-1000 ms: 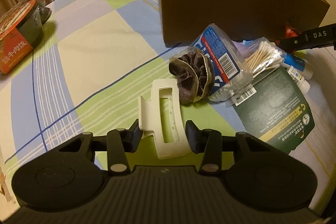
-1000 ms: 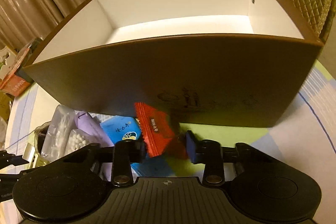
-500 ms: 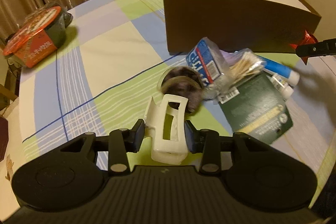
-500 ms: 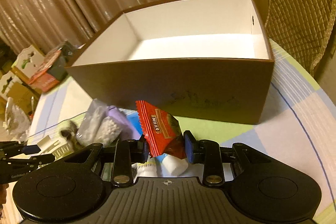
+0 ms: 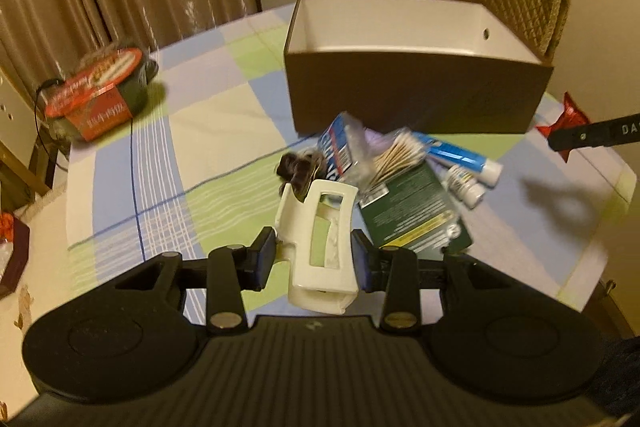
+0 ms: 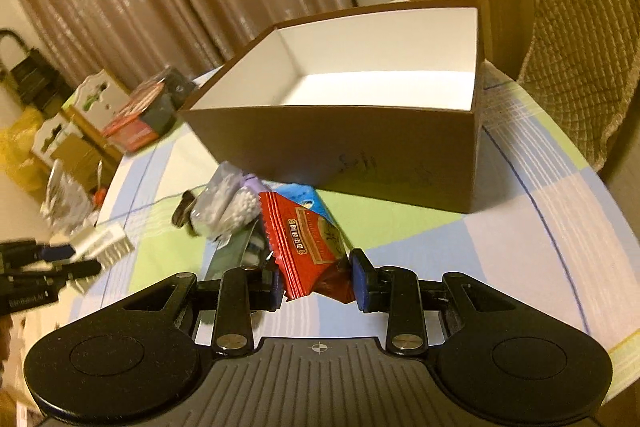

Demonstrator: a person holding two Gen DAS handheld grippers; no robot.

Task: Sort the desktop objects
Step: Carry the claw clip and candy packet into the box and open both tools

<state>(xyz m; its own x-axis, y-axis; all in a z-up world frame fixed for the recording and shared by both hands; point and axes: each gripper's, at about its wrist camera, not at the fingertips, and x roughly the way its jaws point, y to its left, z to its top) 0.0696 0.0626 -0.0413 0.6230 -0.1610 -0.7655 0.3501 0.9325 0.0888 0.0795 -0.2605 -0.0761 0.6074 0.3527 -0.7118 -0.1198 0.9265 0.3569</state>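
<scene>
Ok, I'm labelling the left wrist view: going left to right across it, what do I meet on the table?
Red-lidded noodle bowl → dark hair scrunchie → white hair clip held in the left gripper → blue tube → red snack packet.

The left tongs [image 5: 314, 259] grip a white hair claw [image 5: 320, 239] above the checked tablecloth [image 5: 200, 155], near the brown box [image 5: 416, 99].

A round table [image 5: 120, 187] covered by a pastel checked cloth is seen beyond the jaws, bearing an open brown cardboard box [image 5: 416, 95], a small clutter of packets [image 5: 400, 187] nearer, and a red-lidded bowl [image 5: 100, 87] far left.
</scene>
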